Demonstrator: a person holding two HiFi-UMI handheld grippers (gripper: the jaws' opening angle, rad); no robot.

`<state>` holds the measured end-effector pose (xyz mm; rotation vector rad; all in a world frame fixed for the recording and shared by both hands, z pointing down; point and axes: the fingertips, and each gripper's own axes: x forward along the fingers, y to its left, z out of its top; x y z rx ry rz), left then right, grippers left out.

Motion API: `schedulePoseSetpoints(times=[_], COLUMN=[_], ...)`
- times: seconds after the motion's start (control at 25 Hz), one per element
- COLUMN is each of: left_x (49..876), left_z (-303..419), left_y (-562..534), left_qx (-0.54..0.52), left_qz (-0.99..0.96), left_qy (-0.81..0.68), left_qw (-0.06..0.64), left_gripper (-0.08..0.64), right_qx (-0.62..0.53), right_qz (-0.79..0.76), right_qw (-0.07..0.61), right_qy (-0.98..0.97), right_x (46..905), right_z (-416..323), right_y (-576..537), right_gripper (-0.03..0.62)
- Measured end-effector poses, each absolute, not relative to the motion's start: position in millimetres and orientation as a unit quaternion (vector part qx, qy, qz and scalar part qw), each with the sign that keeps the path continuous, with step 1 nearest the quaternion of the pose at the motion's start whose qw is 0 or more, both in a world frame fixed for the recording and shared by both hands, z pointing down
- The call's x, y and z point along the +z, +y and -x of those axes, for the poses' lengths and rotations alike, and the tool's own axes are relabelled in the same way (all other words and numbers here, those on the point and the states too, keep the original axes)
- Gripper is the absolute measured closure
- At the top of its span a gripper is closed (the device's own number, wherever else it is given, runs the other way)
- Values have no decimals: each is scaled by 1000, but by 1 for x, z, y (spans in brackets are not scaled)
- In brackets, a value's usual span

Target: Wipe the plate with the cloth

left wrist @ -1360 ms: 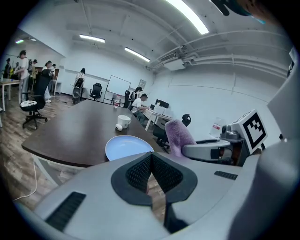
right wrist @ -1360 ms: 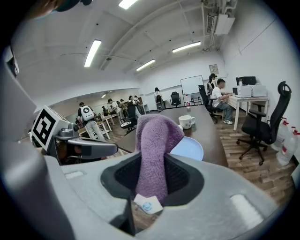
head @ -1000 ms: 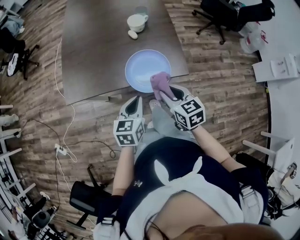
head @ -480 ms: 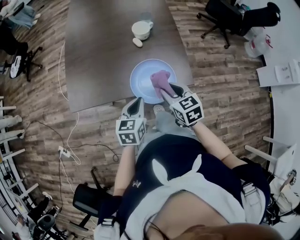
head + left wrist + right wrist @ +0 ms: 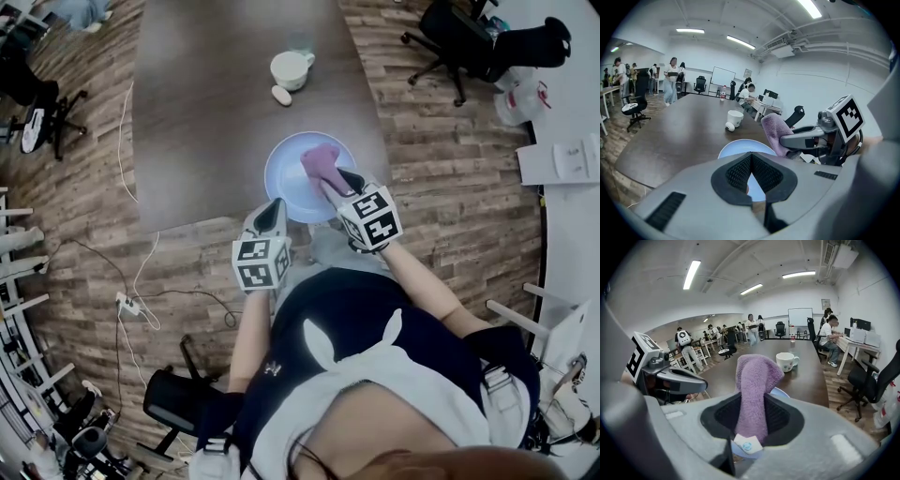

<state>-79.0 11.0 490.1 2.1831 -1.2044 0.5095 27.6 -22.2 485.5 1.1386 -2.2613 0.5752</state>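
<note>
The plate (image 5: 286,176) sits at the near edge of the surface (image 5: 206,112), toward its right corner. The right claw (image 5: 335,185) pinches the cloth (image 5: 322,161) over the plate's right half. The left claw (image 5: 272,208), pressed together and empty, is at the plate's near-left rim. A cup (image 5: 291,68) and a small white object (image 5: 281,95) stand farther back.

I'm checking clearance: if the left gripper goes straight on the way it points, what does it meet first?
Probably the near rim of the plate, just beyond the shut left gripper. Depth is unclear, so the table edge could come first.
</note>
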Motion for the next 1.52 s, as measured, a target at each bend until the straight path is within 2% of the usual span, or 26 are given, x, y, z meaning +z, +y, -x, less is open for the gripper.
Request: schedulePoseSetpoints(times=[1.52], left_x=[573], left_z=[96], left_y=[-31], left_qx=[235], left_qz=[-752], left_qy=[-505], left_qw=[353], left_gripper=[555], right_qx=[225], right_qz=[-355], right_qw=[397], right_qy=[-816], right_x=[577], right_z=[-25], right_y=[-94], right_gripper=[466])
